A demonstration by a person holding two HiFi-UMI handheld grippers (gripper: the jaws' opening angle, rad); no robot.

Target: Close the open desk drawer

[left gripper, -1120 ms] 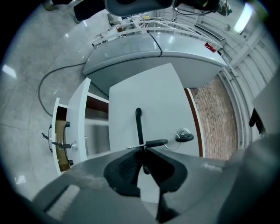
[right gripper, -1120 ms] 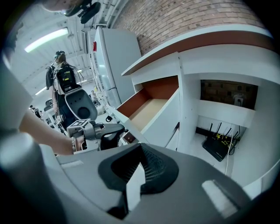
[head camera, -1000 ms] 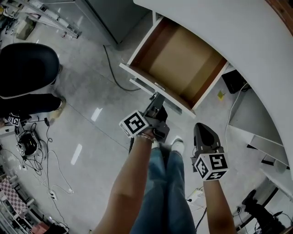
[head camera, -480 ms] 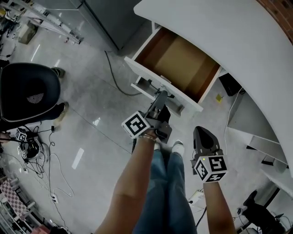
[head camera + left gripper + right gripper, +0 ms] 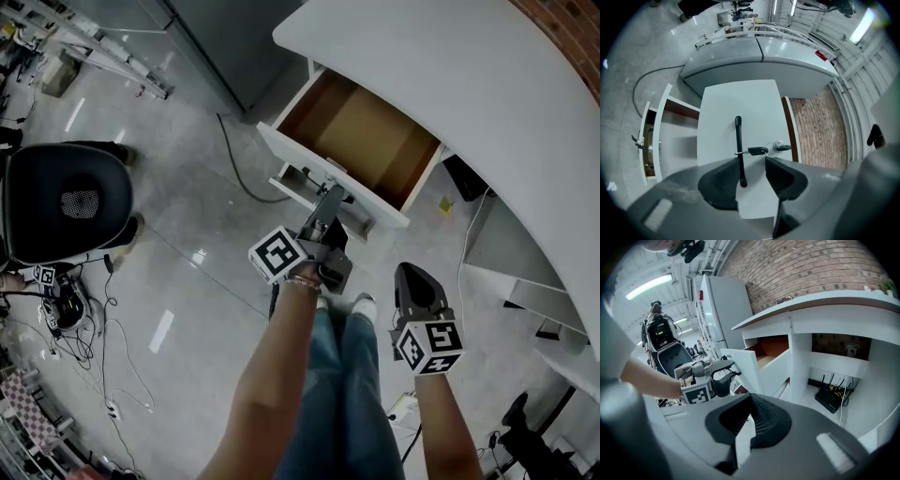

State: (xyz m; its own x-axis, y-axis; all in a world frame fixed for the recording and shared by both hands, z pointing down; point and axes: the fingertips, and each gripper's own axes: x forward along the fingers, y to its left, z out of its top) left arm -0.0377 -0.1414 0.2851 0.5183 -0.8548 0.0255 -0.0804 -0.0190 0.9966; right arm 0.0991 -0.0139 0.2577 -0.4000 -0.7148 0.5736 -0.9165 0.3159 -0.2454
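Left gripper (image 5: 752,163) is just opening up, jaws spread around the thin black bar handle (image 5: 738,140) on the white open desk drawer (image 5: 361,136); right gripper (image 5: 749,401) is pressed together.

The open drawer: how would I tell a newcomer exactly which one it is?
Start at the curved white desk. Under its edge, one drawer is pulled far out toward the person. Only it stands wide open, bare brown wood inside, and its white front carries a black bar handle with a key beside it.
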